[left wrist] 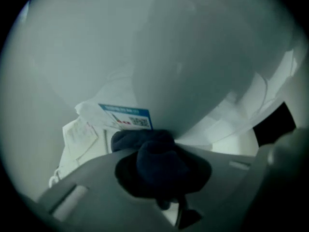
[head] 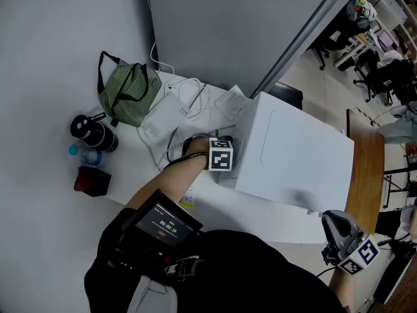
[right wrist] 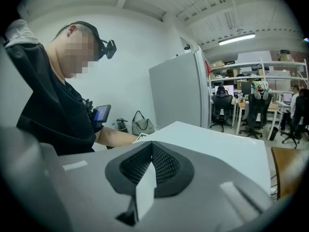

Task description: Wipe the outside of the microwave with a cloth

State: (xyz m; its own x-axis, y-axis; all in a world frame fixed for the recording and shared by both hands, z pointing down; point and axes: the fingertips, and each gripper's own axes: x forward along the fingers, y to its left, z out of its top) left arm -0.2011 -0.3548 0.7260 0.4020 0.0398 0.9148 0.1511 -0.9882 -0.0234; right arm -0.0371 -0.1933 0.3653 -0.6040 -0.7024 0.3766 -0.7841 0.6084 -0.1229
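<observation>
The white tabletop (head: 202, 191) stands against pale grey walls. To its right are a curved wooden table (head: 367, 175) and an open office with black chairs (right wrist: 222, 111) and shelving.

The microwave (head: 293, 155), a plain white, smooth-sided box, fills the tabletop's right part. At the back left a green striped bag (head: 130, 93) with black handles sits slumped; its contents cannot be made out. Loose papers (head: 163, 116) and white cables (head: 192, 91) lie between the bag and the microwave. Near the left edge are a black flask (head: 94, 134), a blue-capped bottle (head: 85, 154) and a dark red box (head: 91, 180).

The left gripper (head: 221, 154) is at the microwave's left side, its jaws clamped on a bunched dark blue cloth (left wrist: 159, 166) that touches the white wall. Just behind the cloth lies a leaflet with a blue header (left wrist: 128, 117). The right gripper (right wrist: 151, 149) is held off the microwave's front right corner, jaws together with nothing between them.
</observation>
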